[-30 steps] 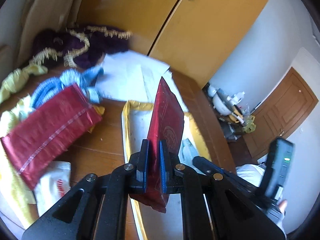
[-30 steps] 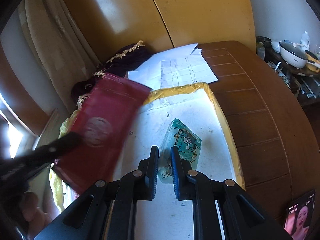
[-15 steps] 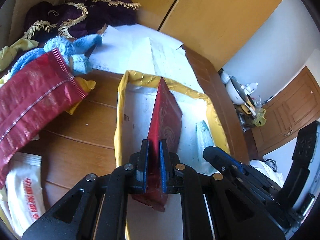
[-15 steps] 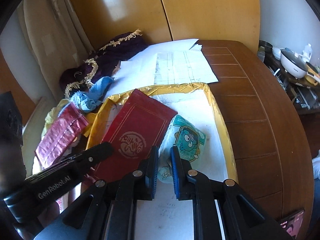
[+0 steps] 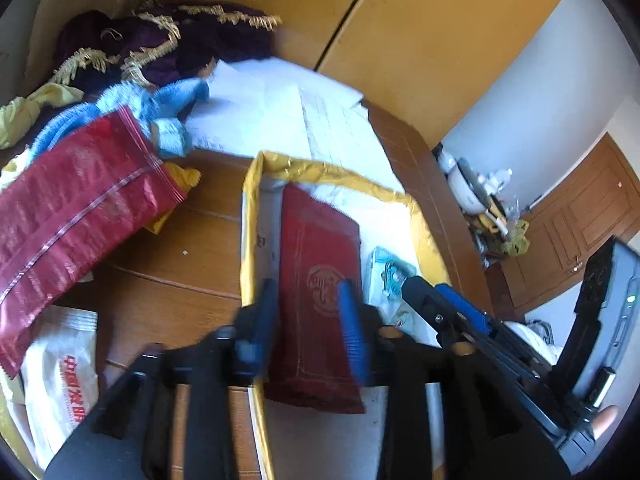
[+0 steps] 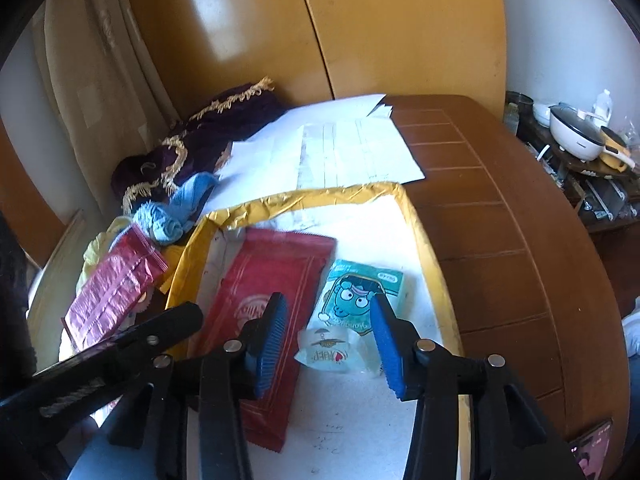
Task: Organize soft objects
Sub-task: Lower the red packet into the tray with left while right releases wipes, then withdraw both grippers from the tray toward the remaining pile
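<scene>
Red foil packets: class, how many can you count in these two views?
2. One red foil packet lies flat inside the gold-rimmed tray; the other rests outside it, left of the tray. More may be hidden.

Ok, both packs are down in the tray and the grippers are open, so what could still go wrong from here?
1. The left gripper straddles the dark red pouch; pulling back low could drag it.
2. The teal tissue pack lies between the right gripper pads, so it may snag.
3. The shiny red pack overlaps other soft items outside the gold-rimmed tray, risking a double grab.
</scene>
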